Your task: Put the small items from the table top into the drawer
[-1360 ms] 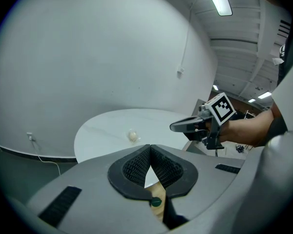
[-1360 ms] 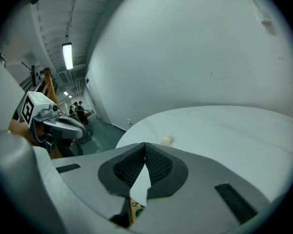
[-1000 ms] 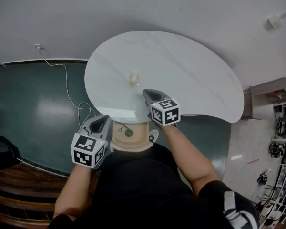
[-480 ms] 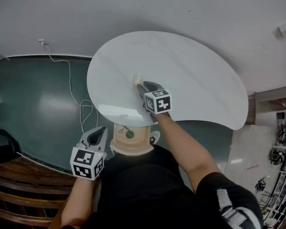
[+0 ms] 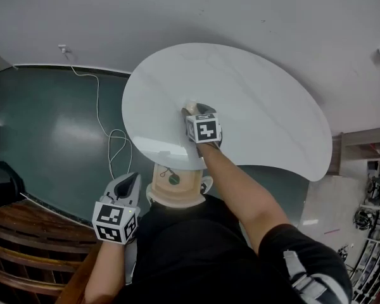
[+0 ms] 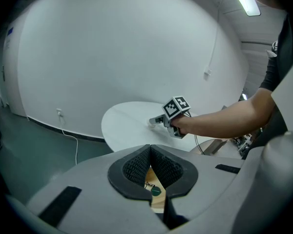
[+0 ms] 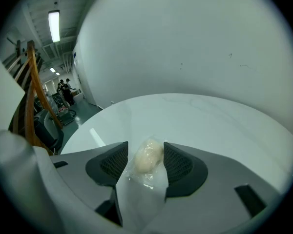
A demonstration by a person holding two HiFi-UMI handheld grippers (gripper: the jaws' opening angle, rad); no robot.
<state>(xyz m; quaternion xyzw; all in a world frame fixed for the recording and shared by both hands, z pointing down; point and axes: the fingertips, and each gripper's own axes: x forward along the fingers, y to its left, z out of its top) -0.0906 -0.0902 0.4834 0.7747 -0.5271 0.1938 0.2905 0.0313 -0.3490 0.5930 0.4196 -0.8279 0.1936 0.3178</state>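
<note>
A cream lump in clear wrap (image 7: 149,157) lies on the white table (image 5: 259,106). My right gripper (image 7: 145,146) straddles it; its jaws have just been opening and stand open, the pads beside the wrap without pressing it. The head view shows that gripper (image 5: 191,111) over the lump (image 5: 190,105) near the table's middle. Under the table's near edge a round wooden drawer (image 5: 159,194) stands open with a green item (image 5: 173,178) inside. My left gripper (image 5: 133,179) hangs left of the drawer with its jaw tips touching and nothing between them (image 6: 150,149).
A white cable (image 5: 107,138) runs over the dark green floor left of the table. Wooden furniture (image 5: 25,246) stands at the lower left, shelves (image 5: 373,189) at the right. The person's torso fills the lower middle of the head view.
The right gripper went forward from the table's near edge to the cream lump and opened around it. The left gripper drew back a little, away from the drawer.
</note>
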